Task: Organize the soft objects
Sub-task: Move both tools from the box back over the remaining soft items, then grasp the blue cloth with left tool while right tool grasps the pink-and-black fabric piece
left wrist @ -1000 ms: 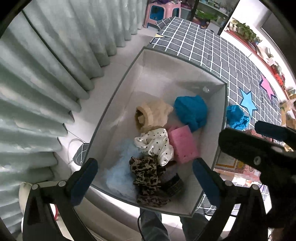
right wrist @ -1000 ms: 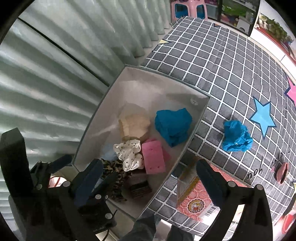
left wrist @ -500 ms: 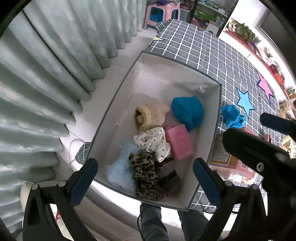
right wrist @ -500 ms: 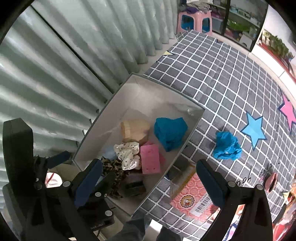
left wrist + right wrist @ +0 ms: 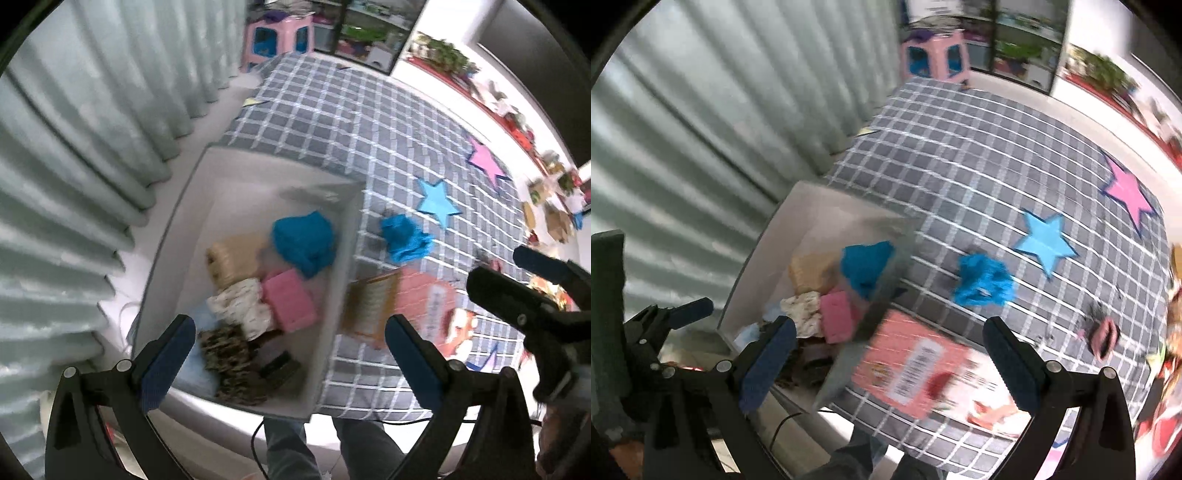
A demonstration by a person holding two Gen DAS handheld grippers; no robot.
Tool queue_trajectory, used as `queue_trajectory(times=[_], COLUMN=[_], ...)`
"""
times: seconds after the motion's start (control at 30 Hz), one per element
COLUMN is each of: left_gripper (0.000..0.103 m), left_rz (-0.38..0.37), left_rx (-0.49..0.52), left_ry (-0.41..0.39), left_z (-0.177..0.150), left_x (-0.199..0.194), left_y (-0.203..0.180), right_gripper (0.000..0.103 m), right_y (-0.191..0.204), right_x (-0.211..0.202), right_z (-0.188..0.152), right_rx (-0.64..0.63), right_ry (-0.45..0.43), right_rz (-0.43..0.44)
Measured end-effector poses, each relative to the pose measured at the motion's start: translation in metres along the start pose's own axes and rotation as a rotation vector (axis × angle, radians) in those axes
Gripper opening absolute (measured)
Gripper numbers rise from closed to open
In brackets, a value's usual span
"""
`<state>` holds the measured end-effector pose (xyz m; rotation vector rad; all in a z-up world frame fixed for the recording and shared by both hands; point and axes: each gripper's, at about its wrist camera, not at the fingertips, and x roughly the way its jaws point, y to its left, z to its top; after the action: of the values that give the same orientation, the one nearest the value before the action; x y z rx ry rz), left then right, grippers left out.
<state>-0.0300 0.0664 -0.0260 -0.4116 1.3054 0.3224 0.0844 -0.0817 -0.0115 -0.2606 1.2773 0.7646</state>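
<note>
Above the white bin both of my grippers have pulled up and swung to the right over the last second; the views are smeared with motion now, where a second ago they looked squarely down into the bin. My left gripper has its jaws spread wide with nothing between them, and my right gripper is likewise spread and empty.

The bin's load looks unchanged: a blue cloth, a tan plush piece, a polka-dot fabric, a pink sponge and a leopard-print fabric all lie inside, bunched toward the near end.

What the shift brings toward the middle of the right view is the 1 soft thing I can see outside the bin: a crumpled blue cloth on the grey checked mat, just beside the bin's right wall and near the blue star. A pink printed sheet lies between it and me.

I judge the sorting nearly done, with that cloth the next pick, most likely for my right gripper. It is loose, so I would come down over its bulk and close deep.
</note>
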Motion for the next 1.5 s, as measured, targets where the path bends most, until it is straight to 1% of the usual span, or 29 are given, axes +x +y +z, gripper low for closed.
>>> queue_trajectory(times=[0.2,0.37,0.43,0.57,0.6,0.7,0.73,0.83,0.97,1.07,1.17,1.33,1.4,1.5], left_gripper=[0.103,0.103,0.103,0.103,0.103,0.103,0.103,0.103,0.103,0.103,0.103,0.103,0.102,0.094], left_rz=[-0.041,-0.044,-0.043,-0.022,-0.021,0.016,0.033,0.061,0.121,0.144,0.170,0.221,0.219,0.218], left_rx=[0.102,0.173,0.184,0.179,0.176,0.161,0.144,0.088,0.041,-0.011,-0.048,-0.049,-0.054,-0.057], left_ry=[0.003,0.052,0.080,0.151,0.169,0.218,0.248,0.308,0.358,0.399,0.417,0.431,0.439,0.462], left_z=[0.022,0.042,0.049,0.067,0.072,0.083,0.087,0.093,0.098,0.100,0.101,0.103,0.101,0.100], left_x=[-0.002,0.014,0.026,0.065,0.076,0.109,0.125,0.158,0.199,0.223,0.239,0.259,0.268,0.280], left_y=[-0.053,-0.106,-0.125,-0.159,-0.168,-0.188,-0.194,-0.200,-0.204,-0.201,-0.198,-0.198,-0.201,-0.201], right_gripper=[0.102,0.102,0.102,0.102,0.102,0.102,0.102,0.102,0.102,0.102,0.102,0.102,0.102,0.102], right_y=[-0.085,-0.163,-0.189,-0.238,-0.246,-0.272,-0.278,-0.297,-0.315,-0.323,-0.329,-0.335,-0.336,-0.338], right_x=[-0.016,-0.015,-0.012,0.002,0.005,0.021,0.026,0.046,0.068,0.083,0.099,0.121,0.130,0.142], right_z=[-0.012,-0.035,-0.046,-0.071,-0.075,-0.082,-0.083,-0.086,-0.079,-0.071,-0.062,-0.048,-0.043,-0.037], right_rx=[0.174,0.367,0.433,0.547,0.564,0.602,0.610,0.628,0.633,0.616,0.590,0.558,0.533,0.508], right_ry=[-0.017,0.007,0.022,0.067,0.076,0.113,0.126,0.164,0.197,0.215,0.234,0.261,0.272,0.292], right_rz=[-0.054,-0.095,-0.101,-0.124,-0.127,-0.128,-0.129,-0.125,-0.123,-0.115,-0.111,-0.098,-0.102,-0.110])
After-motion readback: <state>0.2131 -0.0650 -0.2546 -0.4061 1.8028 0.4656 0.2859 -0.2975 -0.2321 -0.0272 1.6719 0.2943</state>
